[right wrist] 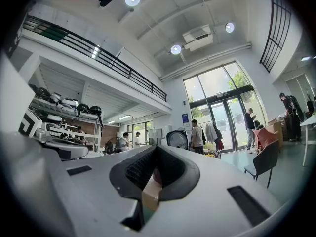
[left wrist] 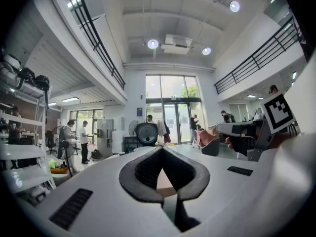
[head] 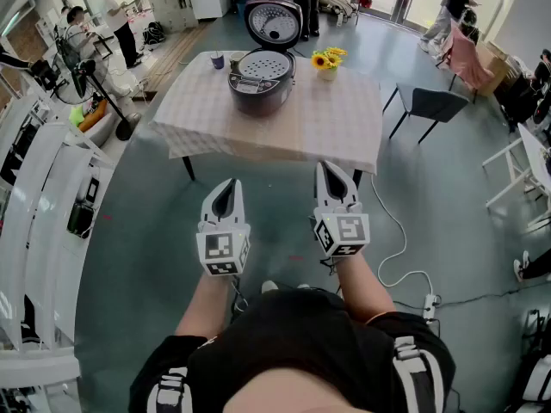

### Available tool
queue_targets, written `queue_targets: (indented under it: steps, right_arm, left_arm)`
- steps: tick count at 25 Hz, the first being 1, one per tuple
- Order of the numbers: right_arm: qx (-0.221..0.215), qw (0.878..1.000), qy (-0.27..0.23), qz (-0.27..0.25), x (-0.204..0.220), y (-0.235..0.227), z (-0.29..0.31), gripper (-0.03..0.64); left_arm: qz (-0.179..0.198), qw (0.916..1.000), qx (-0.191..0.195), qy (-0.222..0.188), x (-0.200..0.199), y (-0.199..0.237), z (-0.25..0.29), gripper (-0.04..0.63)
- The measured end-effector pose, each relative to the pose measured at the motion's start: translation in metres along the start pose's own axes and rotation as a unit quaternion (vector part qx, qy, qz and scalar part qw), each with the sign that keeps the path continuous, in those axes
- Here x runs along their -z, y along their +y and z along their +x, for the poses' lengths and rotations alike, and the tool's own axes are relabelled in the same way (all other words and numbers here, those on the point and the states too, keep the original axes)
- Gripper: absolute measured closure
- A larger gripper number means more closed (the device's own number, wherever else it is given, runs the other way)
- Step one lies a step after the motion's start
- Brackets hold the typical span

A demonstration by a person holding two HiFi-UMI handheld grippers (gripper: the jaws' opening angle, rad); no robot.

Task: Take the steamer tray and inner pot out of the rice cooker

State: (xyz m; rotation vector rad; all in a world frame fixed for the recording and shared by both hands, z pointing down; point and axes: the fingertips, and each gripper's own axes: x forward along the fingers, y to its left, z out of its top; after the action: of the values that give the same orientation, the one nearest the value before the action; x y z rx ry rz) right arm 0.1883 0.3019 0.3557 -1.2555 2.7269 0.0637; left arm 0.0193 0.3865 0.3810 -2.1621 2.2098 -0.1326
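Bright, even daylight fills the hall, entering through the tall glass doors (left wrist: 170, 102), which bloom white; round ceiling lamps (left wrist: 152, 44) flare slightly; the head view bends strongly at its edges, and both gripper views darken to black corners; the closest foreground looks soft, perhaps out of focus; shadows under the table (head: 327, 127) are faint.

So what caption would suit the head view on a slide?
Left gripper and right gripper, both shut and empty, held short of the table with the open rice cooker.
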Motion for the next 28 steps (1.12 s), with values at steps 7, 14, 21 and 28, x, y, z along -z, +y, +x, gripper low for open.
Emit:
queue_targets:
  steps: [7,14,21,28]
  right_arm:
    - [-0.008,1.000,0.004,0.013,0.005,0.005,-0.013,0.618]
    - [-0.017,1.000,0.005,0.017,0.008,0.016,-0.011,0.618]
    - [-0.006,1.000,0.009,0.004,0.012,0.026,0.004,0.618]
    - [0.006,1.000,0.008,0.005,0.013,0.047,0.016,0.618]
  left_arm:
    - [0.005,1.0000,0.003,-0.005,-0.004,-0.010,-0.010,0.592]
    - [0.016,0.9998,-0.012,0.009,0.004,0.000,-0.011,0.592]
    - [0.006,0.9998,-0.015,0.009,0.008,0.022,-0.005,0.592]
    - [-0.003,1.0000,-0.001,0.009,0.009,0.047,0.000,0.592]
